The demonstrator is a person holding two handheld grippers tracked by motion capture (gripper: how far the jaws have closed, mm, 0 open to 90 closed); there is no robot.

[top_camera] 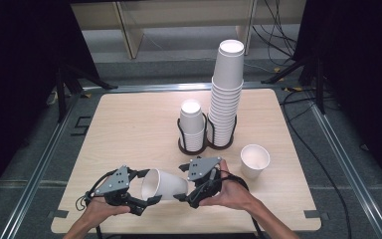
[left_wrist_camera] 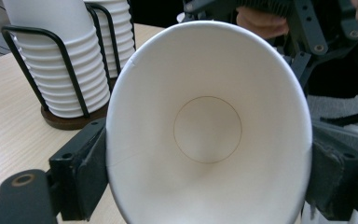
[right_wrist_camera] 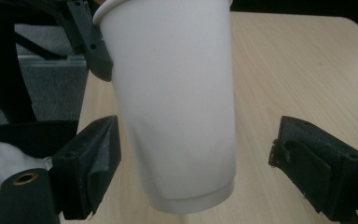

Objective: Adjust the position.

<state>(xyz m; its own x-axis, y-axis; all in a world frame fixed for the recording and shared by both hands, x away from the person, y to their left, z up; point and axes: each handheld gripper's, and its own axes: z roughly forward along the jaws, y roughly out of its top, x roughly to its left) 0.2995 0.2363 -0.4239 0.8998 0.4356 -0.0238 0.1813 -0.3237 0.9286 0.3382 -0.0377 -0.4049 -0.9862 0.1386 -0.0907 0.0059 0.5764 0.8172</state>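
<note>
A white paper cup (top_camera: 164,185) lies on its side in the air near the table's front edge, between my two grippers. My left gripper (top_camera: 146,188) is shut on its open mouth. In the left gripper view the pads press the rim (left_wrist_camera: 121,93) from both sides and squeeze the cup (left_wrist_camera: 207,126) into an oval around the left gripper (left_wrist_camera: 208,168). My right gripper (top_camera: 186,184) stands open around the cup's base. In the right gripper view the cup (right_wrist_camera: 177,93) hangs between the right gripper's (right_wrist_camera: 200,158) wide jaws, with a gap on each side.
A black wire holder (top_camera: 204,144) at the table's middle holds a short cup stack (top_camera: 192,124) and a tall one (top_camera: 226,94). One loose cup (top_camera: 254,160) stands upright to the right of my right hand. Bare wood lies to the left.
</note>
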